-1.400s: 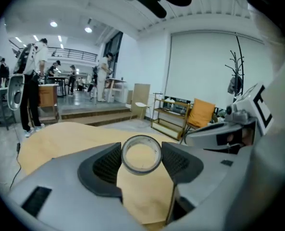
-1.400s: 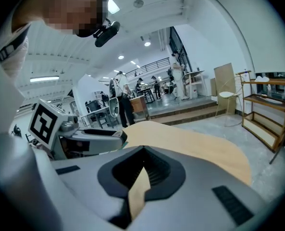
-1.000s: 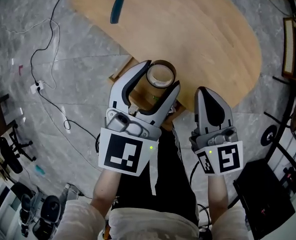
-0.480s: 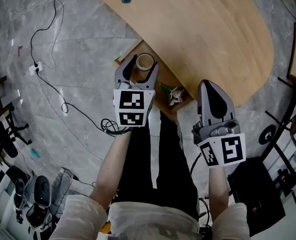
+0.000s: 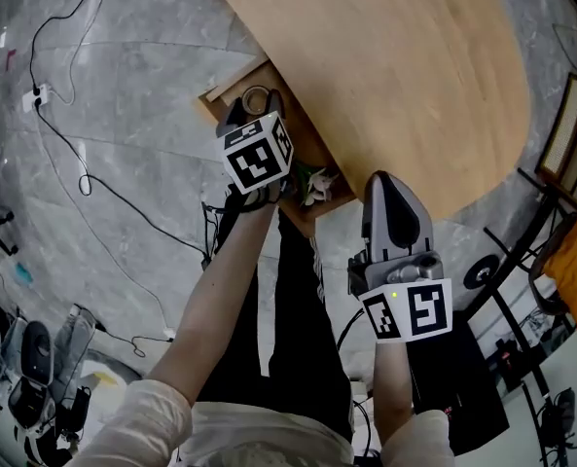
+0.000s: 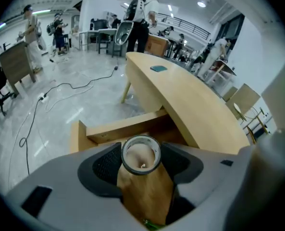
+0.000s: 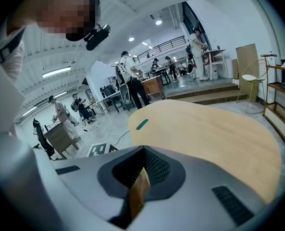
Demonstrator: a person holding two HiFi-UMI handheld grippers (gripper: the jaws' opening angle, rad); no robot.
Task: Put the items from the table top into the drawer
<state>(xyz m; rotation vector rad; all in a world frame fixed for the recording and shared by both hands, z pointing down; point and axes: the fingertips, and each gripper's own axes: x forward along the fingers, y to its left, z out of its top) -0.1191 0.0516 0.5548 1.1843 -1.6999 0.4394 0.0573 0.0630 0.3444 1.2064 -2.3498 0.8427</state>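
My left gripper [image 5: 257, 105] is shut on a roll of tape [image 5: 258, 94] and holds it low over the open wooden drawer [image 5: 232, 84] that sticks out from under the oval wooden table [image 5: 414, 66]. In the left gripper view the tape roll [image 6: 140, 154] sits between both pads [image 6: 106, 163] of the left gripper [image 6: 140, 159], above the drawer's side wall [image 6: 77, 134]. A white and green item [image 5: 317, 185] lies in the drawer. A teal item [image 6: 158, 68] lies far off on the table top. My right gripper [image 5: 386, 179] hangs shut and empty at the table's near edge.
Cables and a power strip [image 5: 37, 95] lie on the grey floor to the left. A black case [image 5: 483, 377] and chair frames stand at the right. Several people and desks show in the background of the left gripper view [image 6: 140, 18].
My left gripper has gone down from near the head to the drawer with the tape roll, rolling over as it went. The right gripper has sunk a little.
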